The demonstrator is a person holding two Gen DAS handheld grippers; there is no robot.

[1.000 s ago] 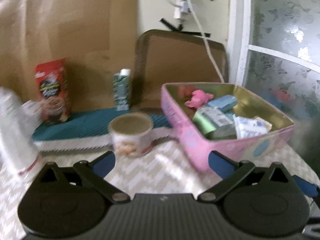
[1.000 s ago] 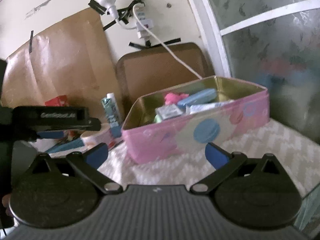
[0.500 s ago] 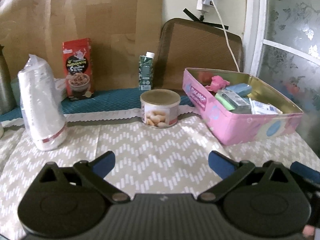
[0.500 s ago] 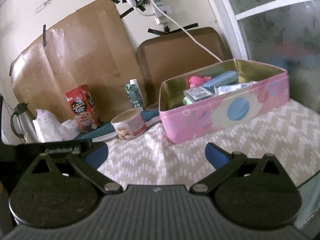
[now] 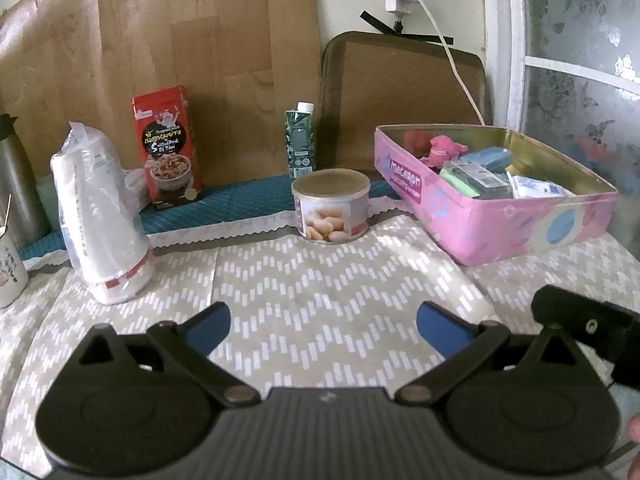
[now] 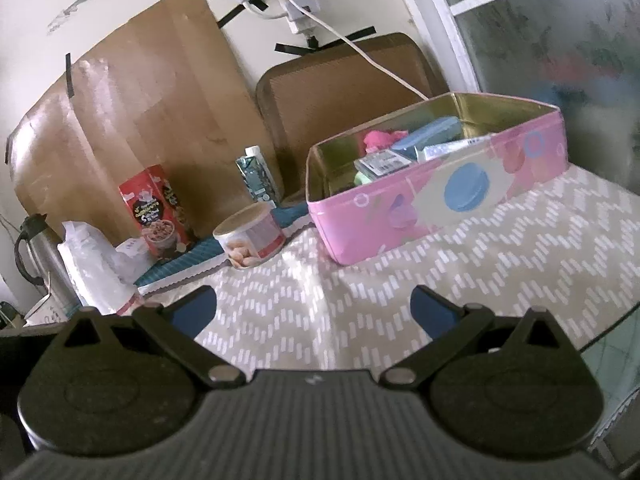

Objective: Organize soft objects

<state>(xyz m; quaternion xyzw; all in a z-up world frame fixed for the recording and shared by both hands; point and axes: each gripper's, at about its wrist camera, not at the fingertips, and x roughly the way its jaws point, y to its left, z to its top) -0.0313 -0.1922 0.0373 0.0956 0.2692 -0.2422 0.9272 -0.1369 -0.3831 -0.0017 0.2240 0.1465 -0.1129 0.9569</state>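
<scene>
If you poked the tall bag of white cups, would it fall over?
Probably. The bag of cups stands tall on a narrow base and already leans, so a push up high would likely tip it. It looks light, and its thin plastic wrap may be slippery.

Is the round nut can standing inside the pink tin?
No, the nut can stands on the tablecloth, apart from the pink tin.

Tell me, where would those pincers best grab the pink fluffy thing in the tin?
Probably from above, pinching the raised crumpled top of the pink soft toy. It lies at the far end of the pink tin, walled in by the tin's sides and the blue packet beside it, so a sideways approach is blocked.
</scene>
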